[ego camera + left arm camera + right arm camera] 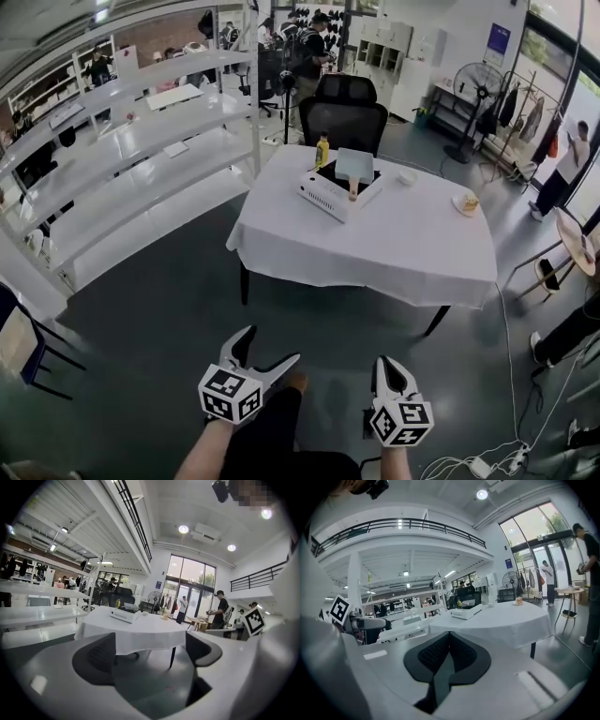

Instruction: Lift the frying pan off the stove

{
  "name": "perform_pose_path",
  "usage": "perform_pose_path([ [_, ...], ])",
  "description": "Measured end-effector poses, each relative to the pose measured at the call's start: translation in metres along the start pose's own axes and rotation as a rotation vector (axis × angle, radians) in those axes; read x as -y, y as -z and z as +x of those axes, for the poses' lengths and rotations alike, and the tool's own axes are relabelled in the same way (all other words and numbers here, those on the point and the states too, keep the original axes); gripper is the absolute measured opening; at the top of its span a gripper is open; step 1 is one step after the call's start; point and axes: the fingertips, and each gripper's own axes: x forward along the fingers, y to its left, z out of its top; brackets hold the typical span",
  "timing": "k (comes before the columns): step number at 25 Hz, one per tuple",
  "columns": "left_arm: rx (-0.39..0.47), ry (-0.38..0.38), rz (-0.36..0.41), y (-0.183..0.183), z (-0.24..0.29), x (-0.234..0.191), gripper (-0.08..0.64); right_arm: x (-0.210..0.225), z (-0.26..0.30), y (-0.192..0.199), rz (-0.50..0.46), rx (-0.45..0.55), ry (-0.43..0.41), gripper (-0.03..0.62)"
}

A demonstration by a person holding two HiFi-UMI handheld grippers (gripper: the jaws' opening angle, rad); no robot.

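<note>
The frying pan (354, 166), pale inside with a wooden handle (353, 191), sits on a white stove (330, 194) at the far side of a white-clothed table (375, 246). Both grippers hang low over the dark floor, well short of the table. My left gripper (270, 347) is open and empty, and my right gripper (389, 363) is shut on nothing. The left gripper view shows the stove (123, 615) far off past the open gripper (150, 654). Past the shut gripper (449, 645), the right gripper view shows the stove (465, 612) just as small.
A yellow bottle (322, 150), a small bowl (407, 176) and a plate of food (466, 202) share the table. A black office chair (343, 112) stands behind it. White shelving (122, 178) runs along the left. Cables (487, 459) lie on the floor at right; people stand around the room.
</note>
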Motion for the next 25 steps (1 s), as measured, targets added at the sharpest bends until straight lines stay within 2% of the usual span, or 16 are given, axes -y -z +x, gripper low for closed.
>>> perform_pose_path([
  [16, 0.027, 0.039, 0.015, -0.077, 0.122, -0.051, 0.499, 0.053, 0.11, -0.069, 0.009, 0.031, 0.056, 0.005],
  [25, 0.023, 0.077, 0.027, -0.095, 0.166, -0.069, 0.499, 0.067, 0.147, -0.084, 0.01, 0.035, 0.089, 0.005],
])
